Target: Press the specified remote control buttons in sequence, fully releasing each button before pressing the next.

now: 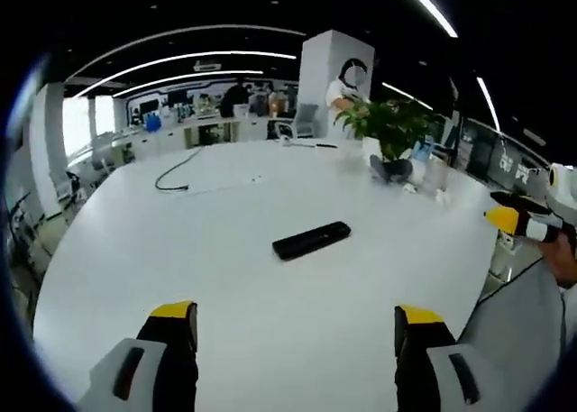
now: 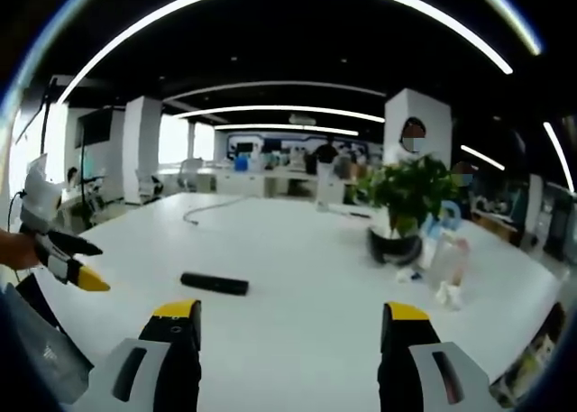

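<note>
A black remote control (image 1: 311, 240) lies flat on the white table (image 1: 162, 259), a short way ahead of my left gripper (image 1: 297, 317). That gripper is open, its yellow-tipped jaws wide apart over bare tabletop. The right gripper (image 1: 516, 221) enters the left gripper view from the right, off the table's edge. In the right gripper view the remote (image 2: 214, 283) lies ahead and to the left of my right gripper (image 2: 290, 313), which is open with nothing between its jaws. The left gripper (image 2: 70, 260) shows at the left edge, held by a hand.
A potted plant (image 2: 406, 205) stands on the table's far right side, with small bottles and packets (image 2: 446, 268) beside it. A dark cable (image 1: 176, 173) trails across the far side of the table. A person (image 1: 347, 87) stands by a white pillar behind, amid office desks.
</note>
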Action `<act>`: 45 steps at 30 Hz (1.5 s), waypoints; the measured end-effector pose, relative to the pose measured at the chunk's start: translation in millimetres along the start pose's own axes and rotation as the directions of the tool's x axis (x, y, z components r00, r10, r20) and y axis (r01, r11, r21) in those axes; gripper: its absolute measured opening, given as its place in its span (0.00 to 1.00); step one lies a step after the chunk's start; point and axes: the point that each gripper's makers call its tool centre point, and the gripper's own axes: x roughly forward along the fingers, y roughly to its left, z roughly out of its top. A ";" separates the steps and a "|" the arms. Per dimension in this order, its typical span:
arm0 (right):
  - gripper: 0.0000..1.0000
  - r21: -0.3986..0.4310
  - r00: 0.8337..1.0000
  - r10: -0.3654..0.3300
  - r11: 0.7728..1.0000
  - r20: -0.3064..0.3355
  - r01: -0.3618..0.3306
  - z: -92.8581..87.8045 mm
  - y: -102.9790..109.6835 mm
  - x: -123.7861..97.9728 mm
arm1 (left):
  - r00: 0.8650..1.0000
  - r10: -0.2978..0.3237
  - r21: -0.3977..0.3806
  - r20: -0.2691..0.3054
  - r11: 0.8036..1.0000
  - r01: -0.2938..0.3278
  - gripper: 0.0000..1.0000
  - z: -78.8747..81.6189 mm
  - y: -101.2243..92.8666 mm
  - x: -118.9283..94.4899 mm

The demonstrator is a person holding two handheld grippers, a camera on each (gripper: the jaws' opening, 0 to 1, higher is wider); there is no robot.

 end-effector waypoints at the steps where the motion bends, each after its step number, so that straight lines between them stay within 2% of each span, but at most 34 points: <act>1: 0.80 0.000 1.000 -0.001 1.000 0.000 0.001 0.0 -0.2 0.0 | 1.000 0.006 0.003 0.008 1.000 -0.006 0.96 0.1 -1.6 -2.9; 5: 0.81 -0.001 1.000 -0.004 1.000 0.000 0.004 0.2 -0.7 0.6 | 0.997 0.068 0.034 0.031 0.997 -0.069 1.00 -0.8 2.9 -9.8; 7: 0.81 0.001 1.000 0.000 1.000 0.001 0.000 0.4 0.2 0.9 | 0.993 0.109 0.021 0.045 0.994 -0.110 0.99 0.0 8.6 -14.1; 9: 0.82 -0.003 1.000 0.004 1.000 -0.006 -0.004 -0.7 1.1 1.5 | 0.983 0.164 -0.020 0.081 0.986 -0.163 1.00 4.1 16.9 -18.1; 11: 0.82 -0.005 1.000 0.008 1.000 -0.009 -0.008 -1.3 2.1 1.9 | 0.969 0.199 -0.012 0.146 0.980 -0.199 1.00 12.1 22.7 -24.4; 13: 0.82 -0.007 1.000 0.010 1.000 -0.010 -0.010 -1.4 3.0 1.9 | 0.958 0.239 0.011 0.159 0.970 -0.244 1.00 13.2 29.2 -29.0; 20: 0.82 -0.012 1.000 0.010 1.000 -0.023 -0.010 -3.8 3.6 1.9 | 0.962 0.230 -0.032 0.150 0.973 -0.227 1.00 2.3 26.8 -33.5; 24: 0.83 -0.017 0.999 0.009 1.000 -0.031 -0.009 -5.2 4.0 2.2 | 0.953 0.247 -0.050 0.173 0.969 -0.242 1.00 5.7 29.1 -43.8; 27: 0.82 -0.018 0.999 0.006 1.000 -0.035 -0.007 -6.0 3.7 1.7 | 0.951 0.264 -0.070 0.159 0.964 -0.256 1.00 -2.6 32.9 -49.9; 30: 0.82 -0.025 0.999 0.005 1.000 -0.042 -0.006 -7.3 4.5 1.7 | 0.944 0.284 -0.096 0.169 0.958 -0.271 1.00 -6.7 37.3 -52.3; 32: 0.82 -0.033 0.999 0.010 0.999 -0.047 -0.011 -8.3 6.3 2.2 | 0.929 0.322 -0.084 0.182 0.946 -0.312 1.00 -2.8 44.1 -53.9; 36: 0.82 -0.044 0.999 0.012 0.999 -0.050 -0.014 -8.5 7.4 2.3 | 0.918 0.341 -0.083 0.201 0.940 -0.331 1.00 0.9 45.8 -57.7; 45: 0.82 -0.041 0.999 0.005 0.999 -0.048 -0.007 -8.1 5.6 1.8 | 0.920 0.343 -0.079 0.191 0.939 -0.334 1.00 -0.6 46.2 -56.2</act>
